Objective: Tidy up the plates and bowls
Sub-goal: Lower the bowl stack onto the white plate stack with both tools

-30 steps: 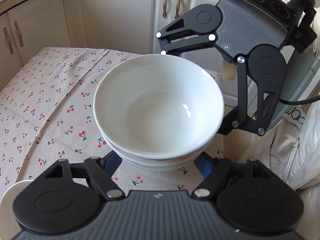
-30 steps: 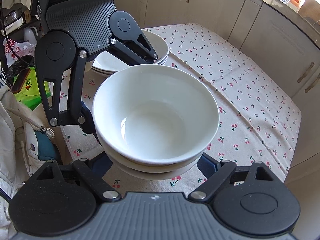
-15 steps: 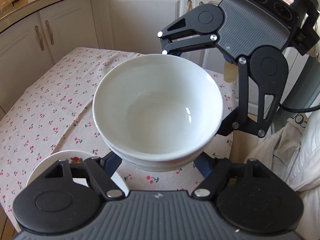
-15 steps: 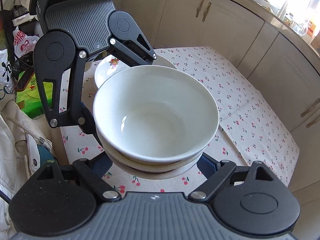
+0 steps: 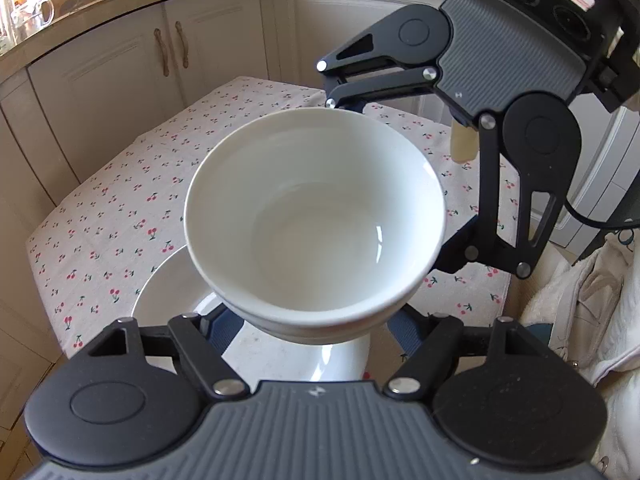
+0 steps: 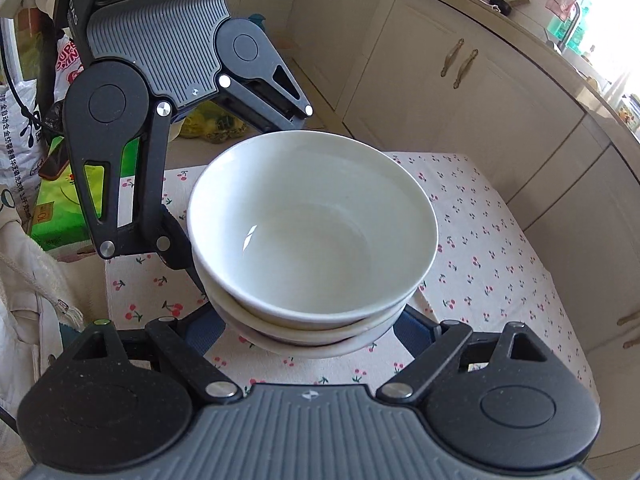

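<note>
A stack of white bowls [image 5: 316, 232] is held in the air between both grippers, above the cherry-print tablecloth [image 5: 120, 216]. My left gripper [image 5: 316, 320] cradles the stack from one side, its blue fingers [image 5: 224, 328] under the lower bowls. My right gripper [image 6: 316, 332] holds the same stack [image 6: 312, 232] from the opposite side; it appears in the left wrist view at upper right [image 5: 400, 168]. A white plate [image 5: 172, 292] lies on the table directly below the bowls.
Cream kitchen cabinets [image 5: 168, 48] stand beyond the table. A white jacket [image 5: 592, 304] hangs at the right. Bags and a green box [image 6: 60, 200] sit beyond the table edge in the right wrist view. Cabinets [image 6: 460, 68] line the far right.
Both grippers have carried the bowl stack across the table. The white plate has come into view under the bowls in the left wrist view and left the right wrist view.
</note>
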Available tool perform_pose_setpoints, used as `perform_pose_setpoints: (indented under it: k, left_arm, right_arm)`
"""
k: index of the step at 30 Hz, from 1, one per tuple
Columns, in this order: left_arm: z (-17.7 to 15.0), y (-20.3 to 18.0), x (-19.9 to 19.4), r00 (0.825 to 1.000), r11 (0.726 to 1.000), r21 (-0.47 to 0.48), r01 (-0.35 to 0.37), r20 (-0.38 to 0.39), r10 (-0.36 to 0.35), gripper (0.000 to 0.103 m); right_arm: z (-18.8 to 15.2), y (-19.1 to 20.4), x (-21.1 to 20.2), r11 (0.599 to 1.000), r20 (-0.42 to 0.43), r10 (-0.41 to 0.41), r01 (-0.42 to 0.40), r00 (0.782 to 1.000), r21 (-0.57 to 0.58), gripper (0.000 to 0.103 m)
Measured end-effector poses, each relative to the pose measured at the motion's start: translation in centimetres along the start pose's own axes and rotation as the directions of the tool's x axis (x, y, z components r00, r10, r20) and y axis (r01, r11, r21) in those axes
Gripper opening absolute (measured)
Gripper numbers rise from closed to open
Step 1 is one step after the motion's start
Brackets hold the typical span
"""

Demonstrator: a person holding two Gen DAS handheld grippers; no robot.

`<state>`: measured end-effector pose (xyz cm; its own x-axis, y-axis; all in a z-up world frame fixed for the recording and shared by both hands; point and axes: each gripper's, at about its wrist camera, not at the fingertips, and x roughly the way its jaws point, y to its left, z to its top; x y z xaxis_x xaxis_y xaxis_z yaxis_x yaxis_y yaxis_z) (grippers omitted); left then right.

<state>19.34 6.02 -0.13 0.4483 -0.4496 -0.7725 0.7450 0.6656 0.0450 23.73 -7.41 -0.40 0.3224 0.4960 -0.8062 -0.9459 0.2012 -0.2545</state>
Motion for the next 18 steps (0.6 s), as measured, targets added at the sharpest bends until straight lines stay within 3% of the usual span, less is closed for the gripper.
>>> perform_pose_setpoints:
  k: [10, 18]
  left_arm:
    - [-1.9, 2.9, -0.4, 0.999, 0.998, -0.056, -0.035, -0.02, 0.034, 0.077]
    - [-2.3, 3.6, 0.2, 0.999, 0.997, -0.076, -0.026, -0.047, 0.022, 0.077]
  right_arm:
    - [3.0, -1.2, 4.1, 0.999, -0.001, 0.034, -0.034, 0.999, -0.041, 0.093]
    - [3.1, -1.6, 6.0, 0.998, -0.006, 0.058, -0.058, 0.998, -0.014, 0.093]
